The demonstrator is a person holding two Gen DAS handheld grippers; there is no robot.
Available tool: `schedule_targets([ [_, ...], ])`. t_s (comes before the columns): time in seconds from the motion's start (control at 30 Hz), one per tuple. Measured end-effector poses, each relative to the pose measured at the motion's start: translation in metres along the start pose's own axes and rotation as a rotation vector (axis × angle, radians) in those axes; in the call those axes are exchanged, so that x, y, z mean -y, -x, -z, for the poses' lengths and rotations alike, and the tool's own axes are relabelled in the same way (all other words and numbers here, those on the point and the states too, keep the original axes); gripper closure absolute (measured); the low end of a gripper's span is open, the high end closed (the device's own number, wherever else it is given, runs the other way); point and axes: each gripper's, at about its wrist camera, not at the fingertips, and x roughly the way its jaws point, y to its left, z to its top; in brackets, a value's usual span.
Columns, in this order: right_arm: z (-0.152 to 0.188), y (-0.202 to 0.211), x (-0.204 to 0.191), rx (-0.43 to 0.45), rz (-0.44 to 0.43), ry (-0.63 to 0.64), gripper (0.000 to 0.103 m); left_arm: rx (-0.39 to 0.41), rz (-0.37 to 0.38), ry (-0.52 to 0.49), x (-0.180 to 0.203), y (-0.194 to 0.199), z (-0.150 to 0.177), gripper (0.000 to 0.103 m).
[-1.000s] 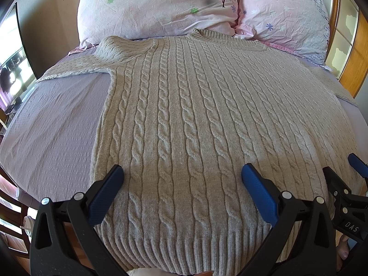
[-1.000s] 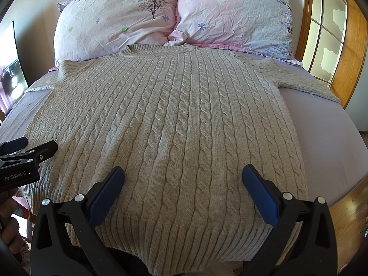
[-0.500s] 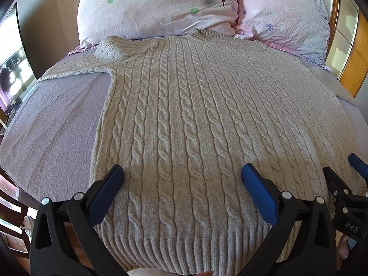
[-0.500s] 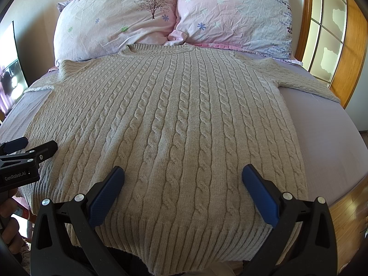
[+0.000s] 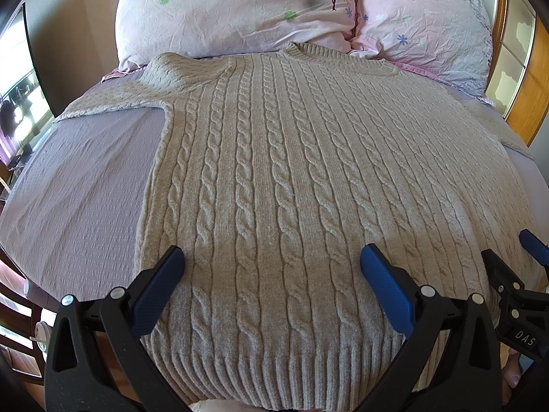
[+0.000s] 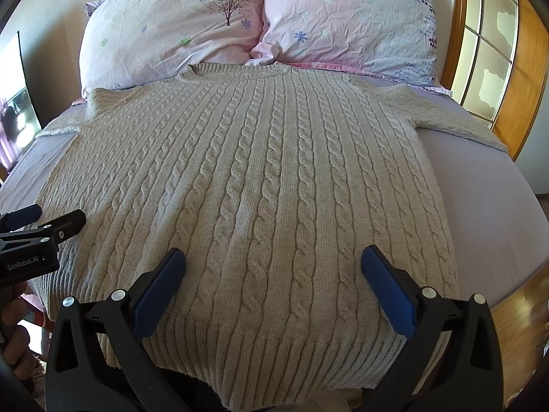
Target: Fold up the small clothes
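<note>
A beige cable-knit sweater [image 5: 291, 178] lies flat, front up, on a lilac bed, collar toward the pillows, ribbed hem toward me; it also shows in the right wrist view [image 6: 260, 185]. Its sleeves spread out to both sides. My left gripper [image 5: 272, 267] is open and empty, hovering over the hem's left part. My right gripper [image 6: 273, 267] is open and empty over the hem's right part. Each gripper shows at the edge of the other's view: the right one [image 5: 525, 274], the left one [image 6: 37, 226].
Two floral pink pillows [image 6: 178, 31] [image 6: 346, 20] lean at the head of the bed. The lilac sheet [image 5: 79, 192] lies bare beside the sweater. A wooden-framed screen [image 6: 497, 61] stands at the right. A window and furniture [image 5: 17, 110] are at the left.
</note>
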Motion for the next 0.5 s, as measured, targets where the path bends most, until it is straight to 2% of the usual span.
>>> schedule_targets([
  [0.27,0.001,-0.001,0.000,0.003,-0.008,0.008,0.001,-0.005,-0.001,-0.003,0.000,0.000,0.000,0.002],
  [0.37,-0.001,-0.002,0.006,0.025,-0.068,0.054,0.001,-0.021,0.012,-0.019,-0.002,-0.002,-0.002,0.002],
  [0.43,-0.017,0.000,0.032,0.038,-0.075,0.005,0.001,-0.032,0.040,-0.021,-0.003,-0.002,-0.006,0.002],
  [0.5,-0.034,0.008,0.072,0.102,-0.051,-0.091,0.001,-0.030,0.075,-0.002,-0.014,-0.003,-0.014,0.002],
])
